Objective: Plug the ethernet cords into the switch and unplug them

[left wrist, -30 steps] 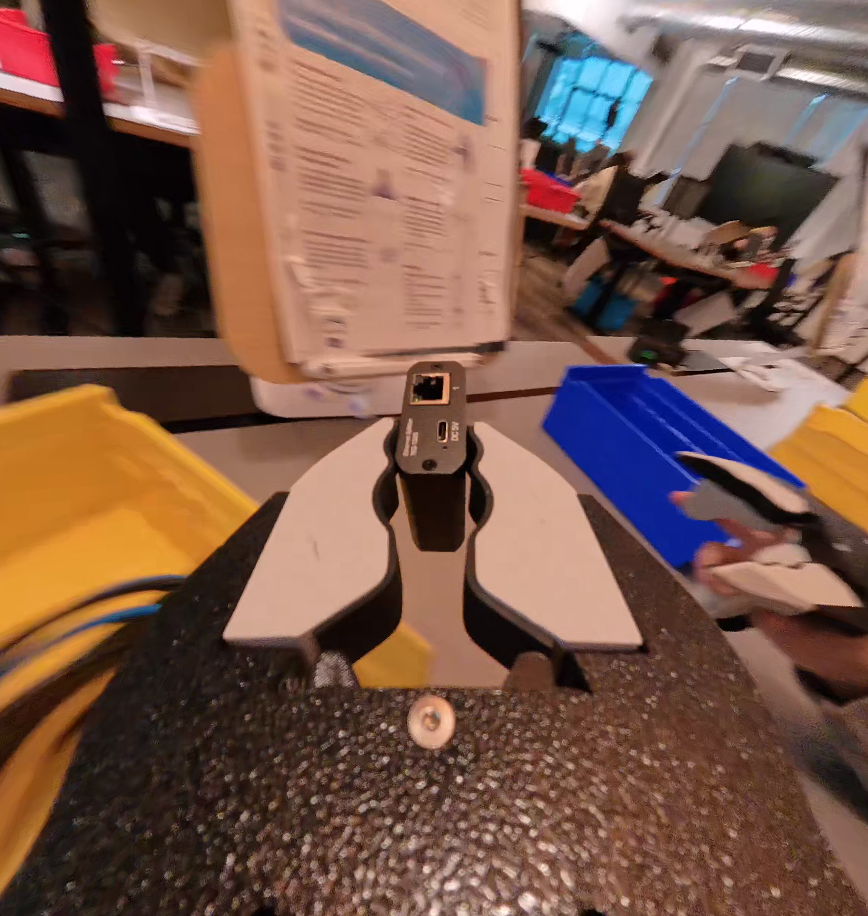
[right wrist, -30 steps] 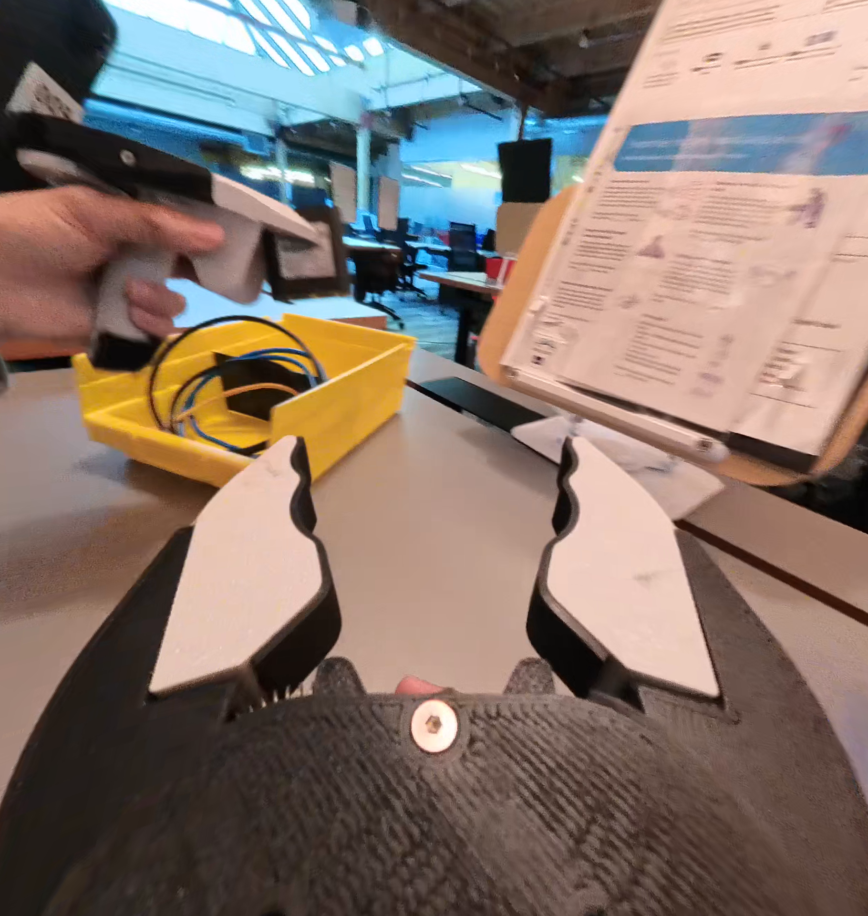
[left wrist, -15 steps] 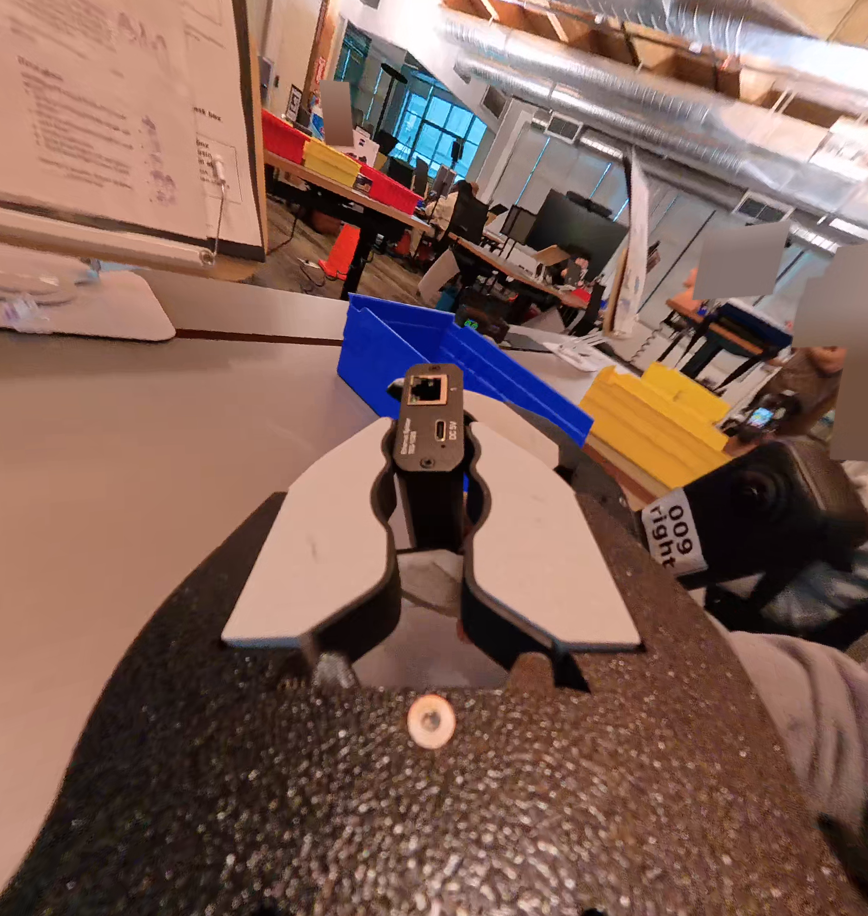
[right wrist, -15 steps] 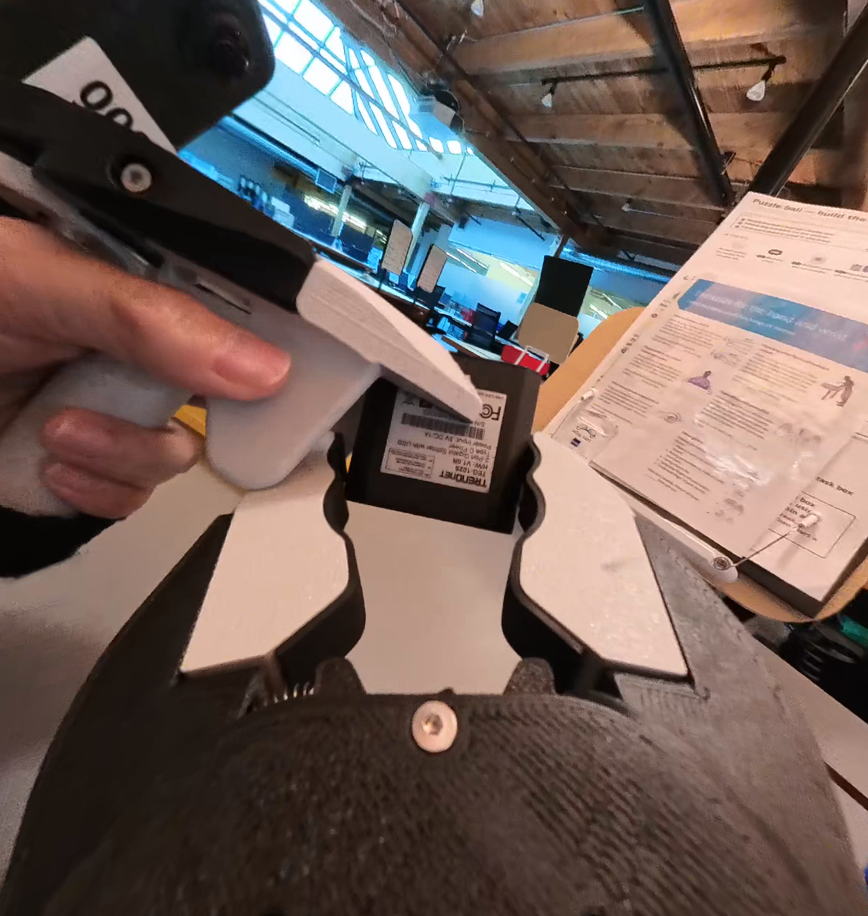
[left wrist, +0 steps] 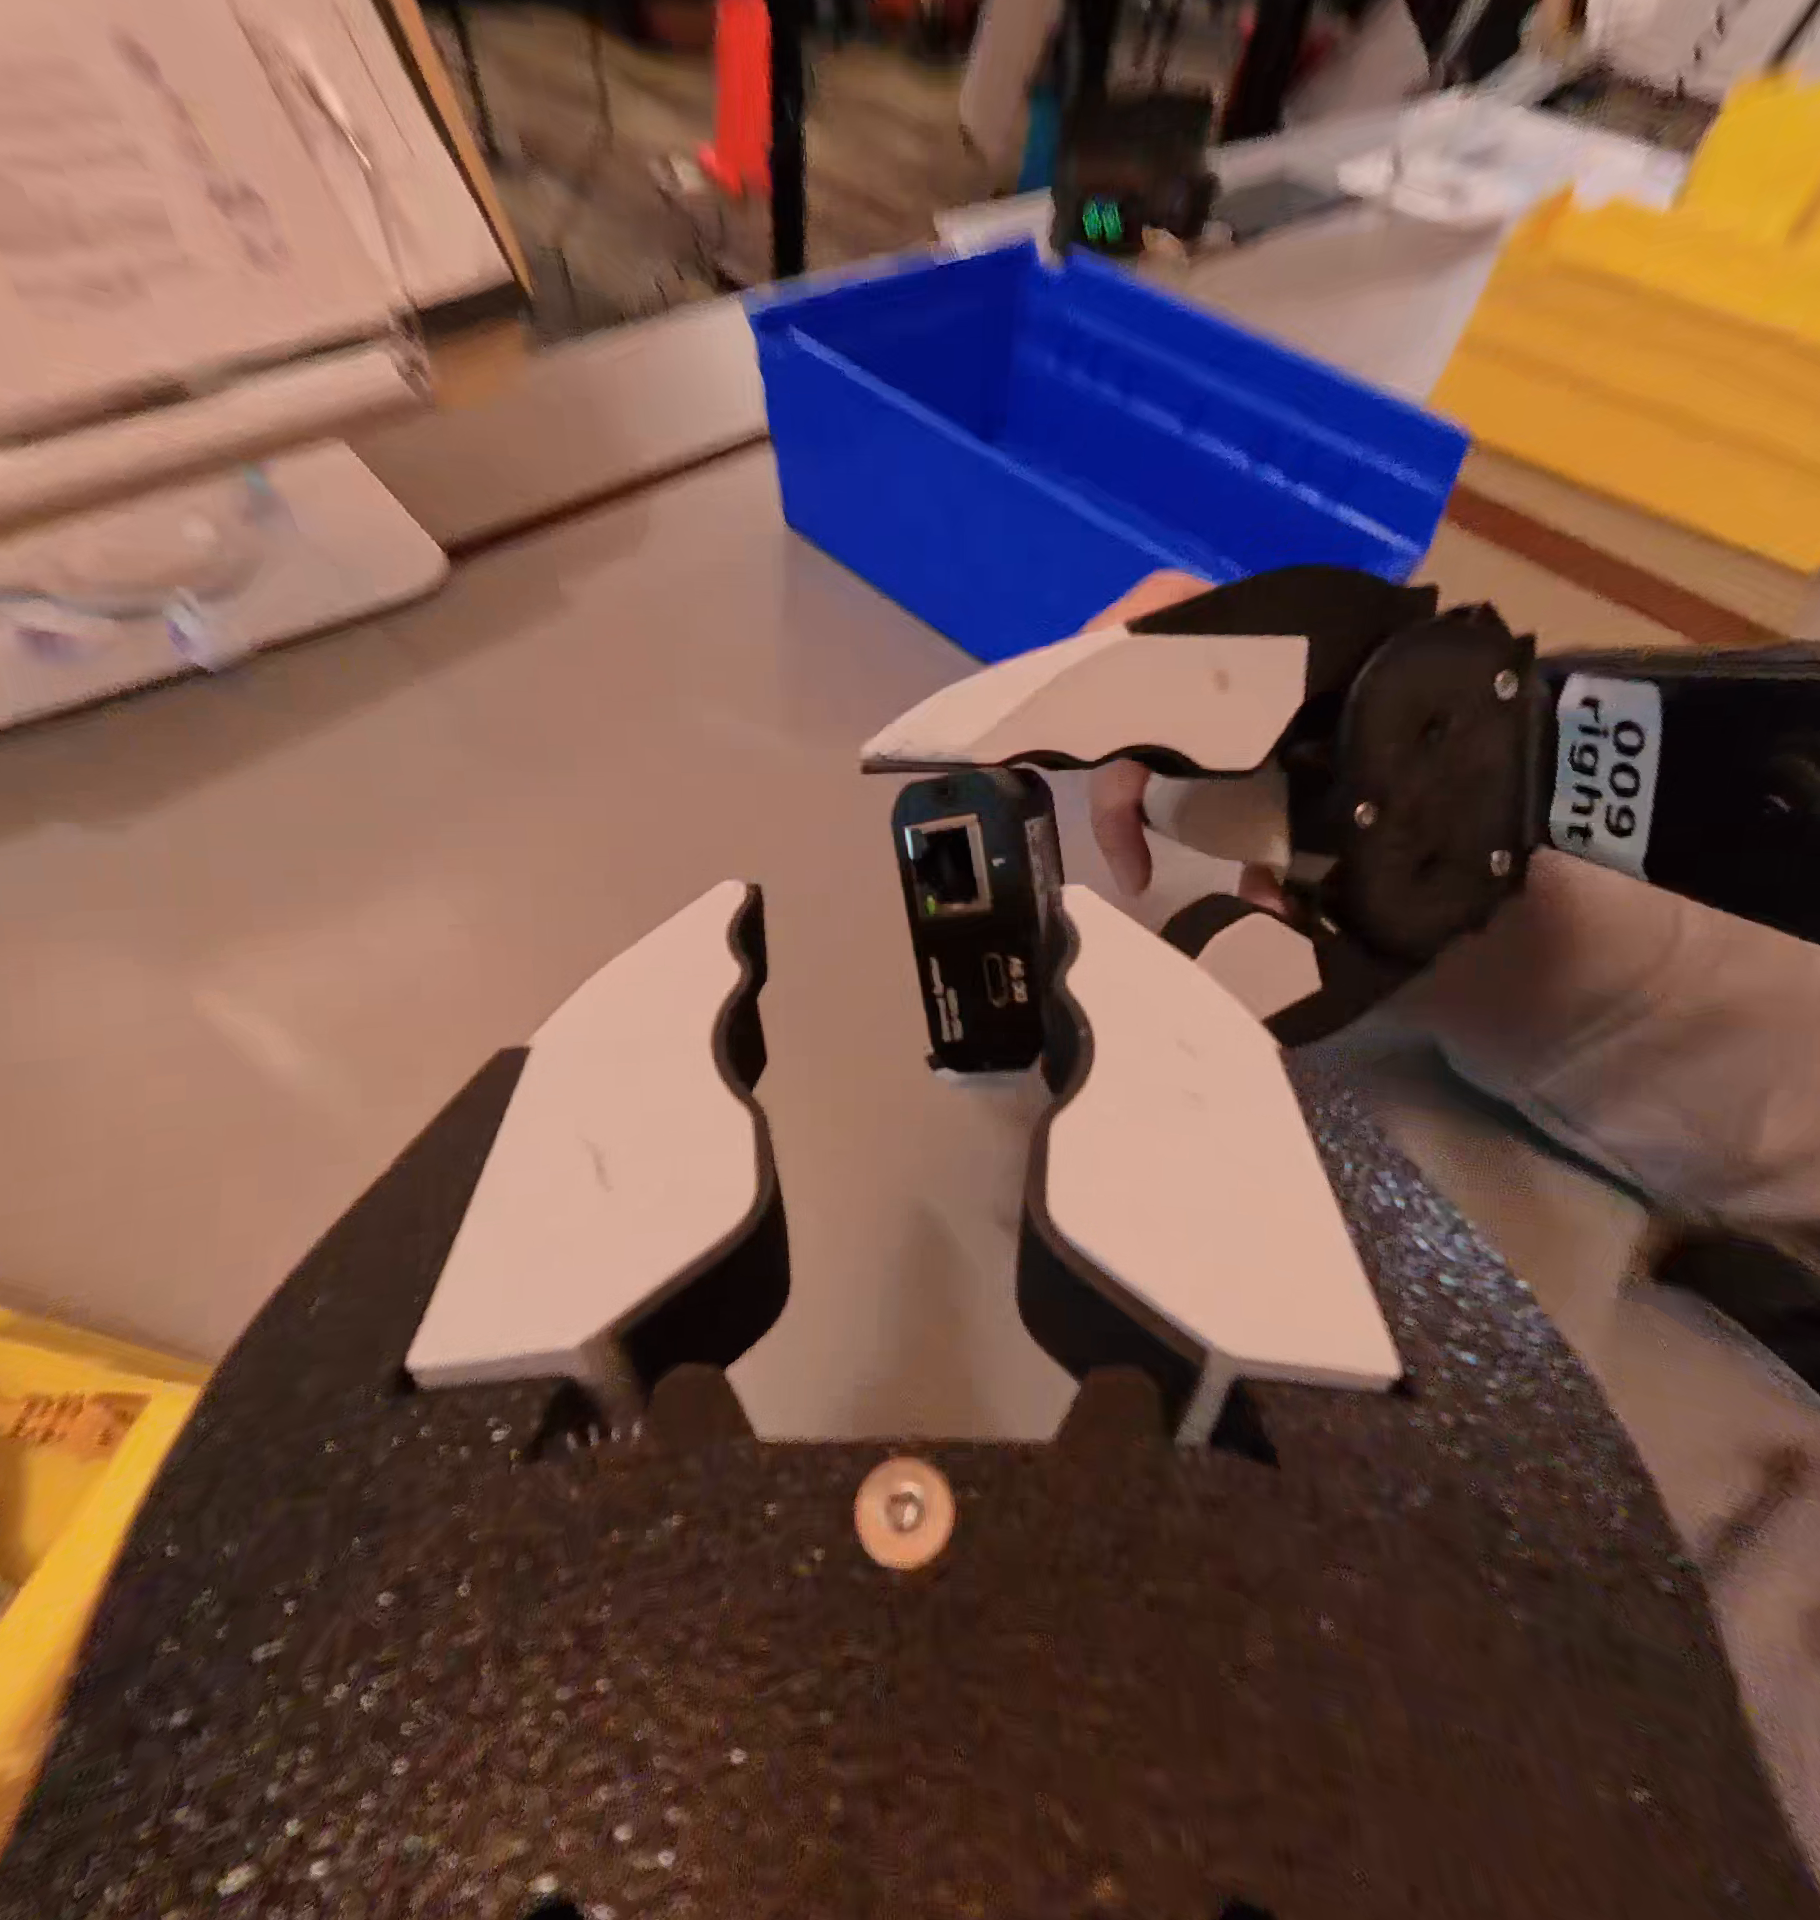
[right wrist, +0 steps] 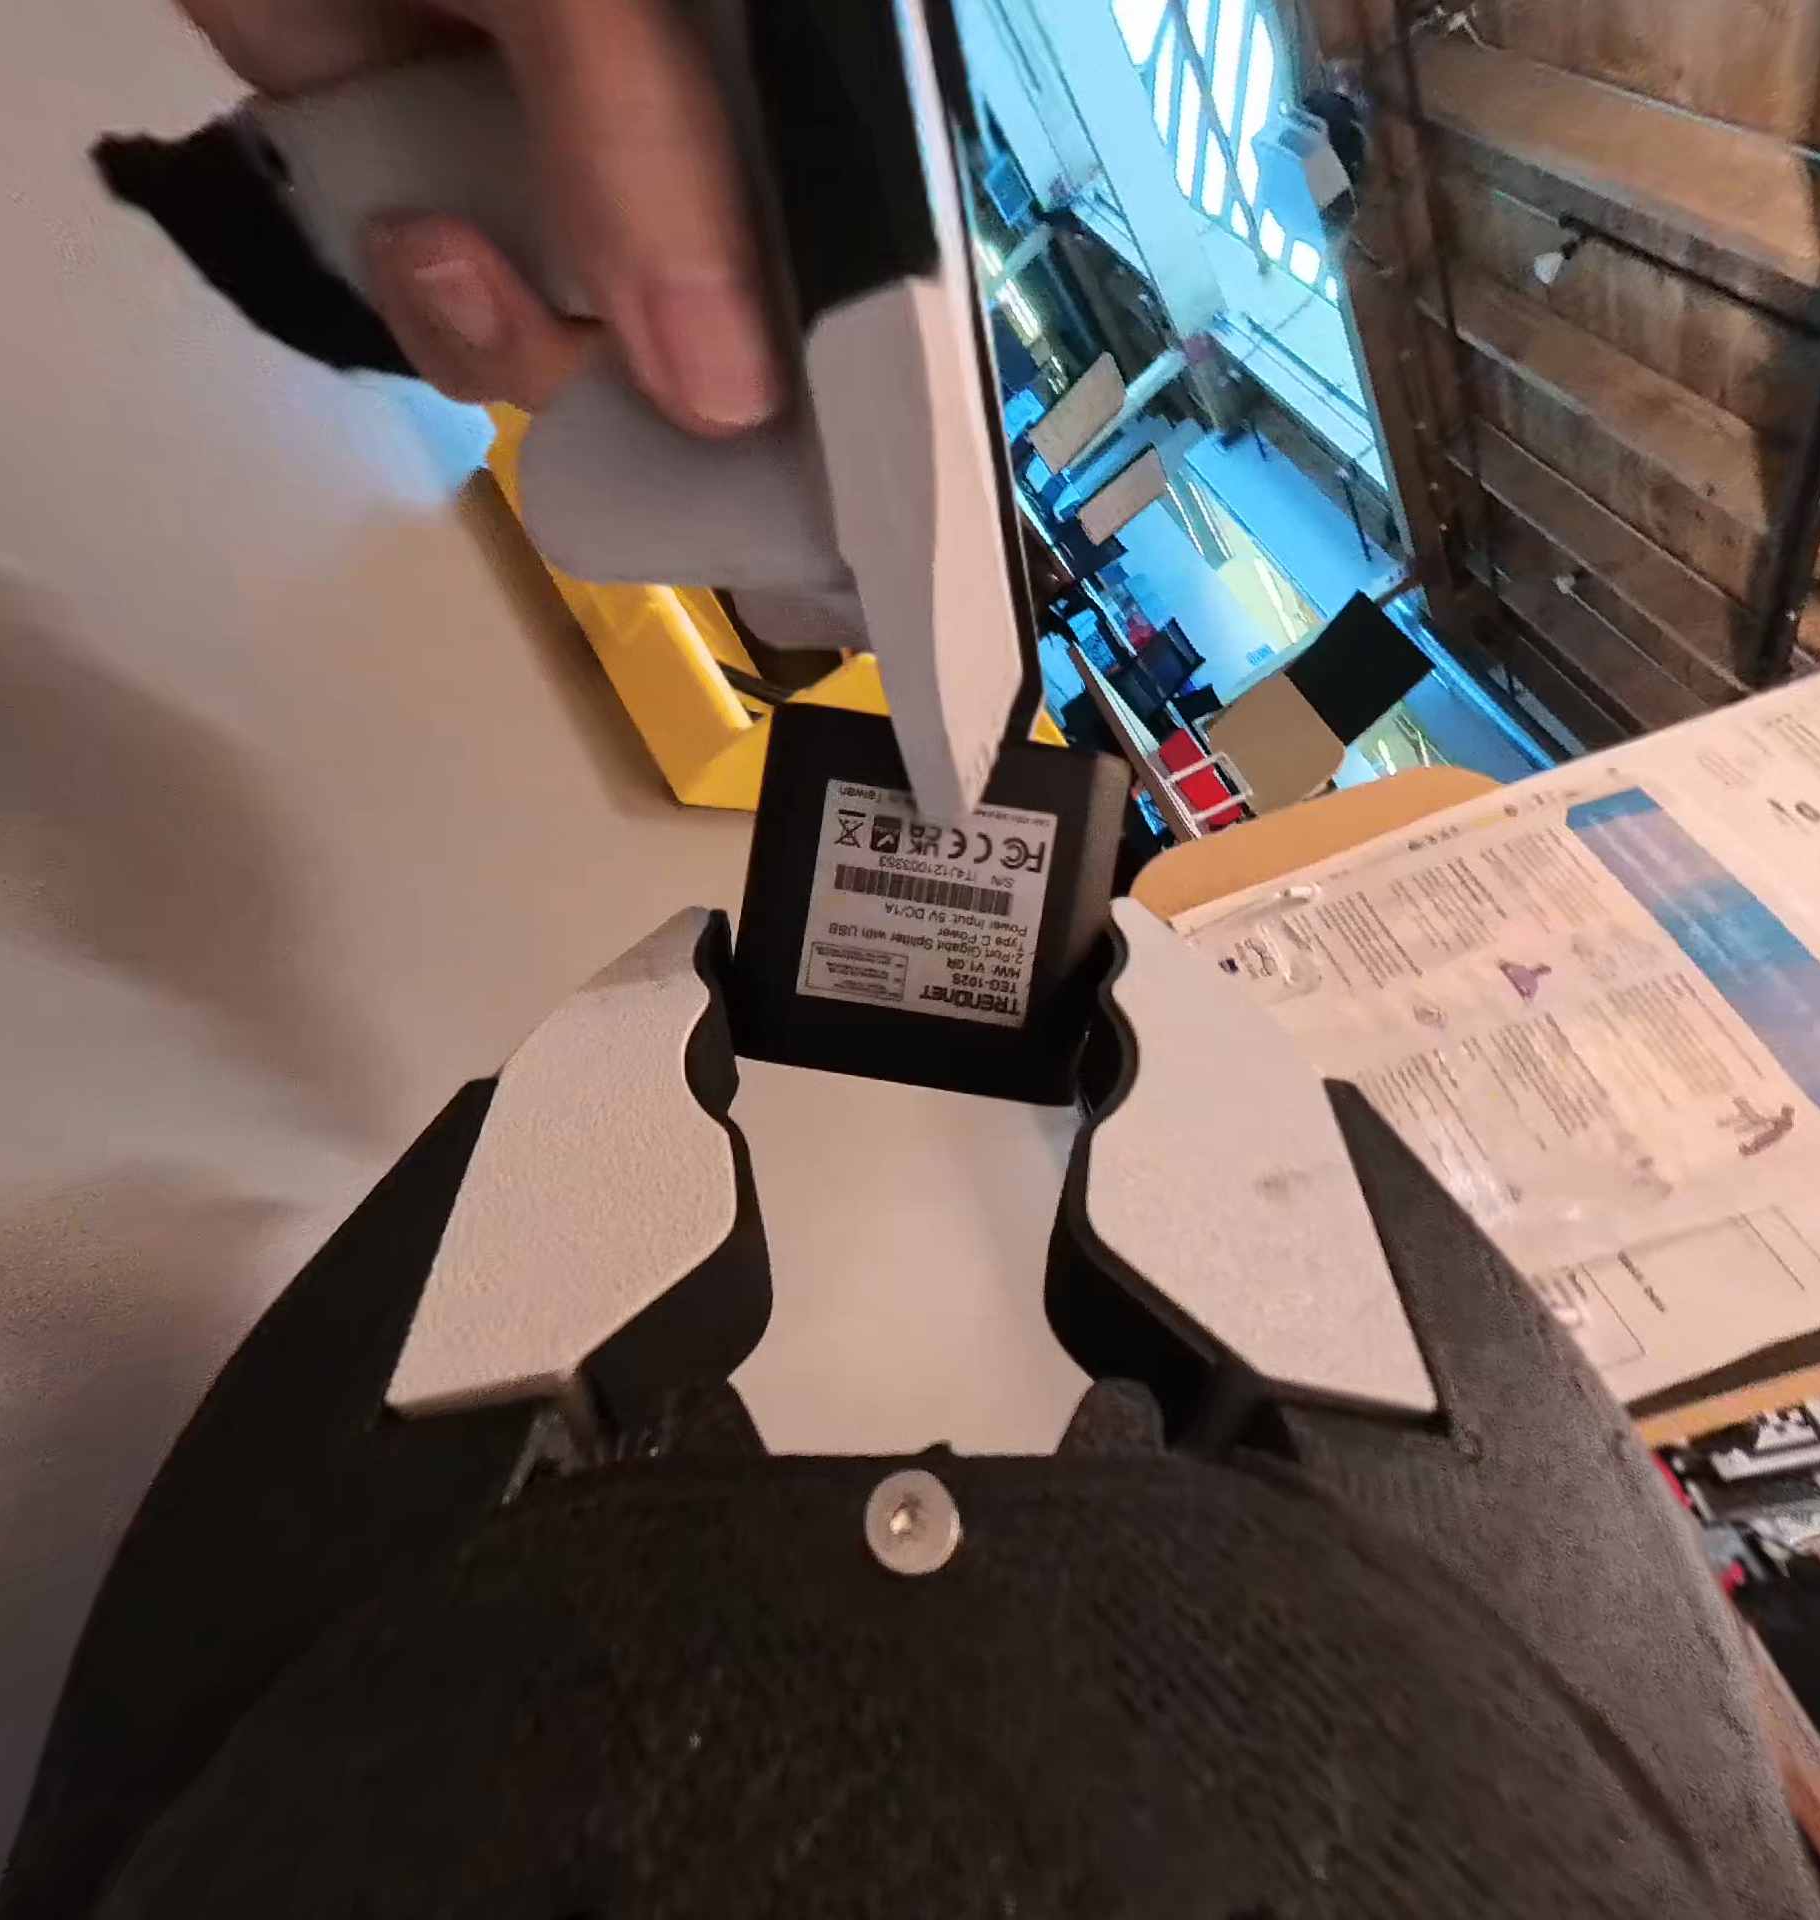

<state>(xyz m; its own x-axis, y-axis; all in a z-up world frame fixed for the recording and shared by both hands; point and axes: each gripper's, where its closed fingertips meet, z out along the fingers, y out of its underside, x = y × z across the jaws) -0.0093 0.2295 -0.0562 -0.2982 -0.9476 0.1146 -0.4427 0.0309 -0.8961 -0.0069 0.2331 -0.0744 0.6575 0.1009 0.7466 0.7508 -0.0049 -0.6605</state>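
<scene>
The switch (left wrist: pixel 973 925) is a small black box with one ethernet port and a small slot on the end facing the left wrist camera. No cord is plugged into that end. My left gripper (left wrist: pixel 906 896) is open, and the switch sits against its right finger (left wrist: pixel 1176 1122). My right gripper (right wrist: pixel 911 925) is shut on the switch (right wrist: pixel 927 935), whose labelled side faces the right camera. In the left wrist view its upper finger (left wrist: pixel 1093 707) lies over the switch. In the right wrist view, one left finger (right wrist: pixel 937 582) shows edge-on, its tip at the switch's far end.
An empty blue bin (left wrist: pixel 989 499) stands on the grey table (left wrist: pixel 366 831) behind the switch. Stacked yellow bins (left wrist: pixel 1664 364) are at the far right. A yellow bin (left wrist: pixel 33 1507) lies at the lower left and also shows in the right wrist view (right wrist: pixel 667 665). A propped document board (right wrist: pixel 1560 1039) stands at the back. The grippers are tip to tip, or close to it.
My left gripper has opened and let go of the switch. My right gripper has closed on it from the right side. Both views have tilted downward toward the table.
</scene>
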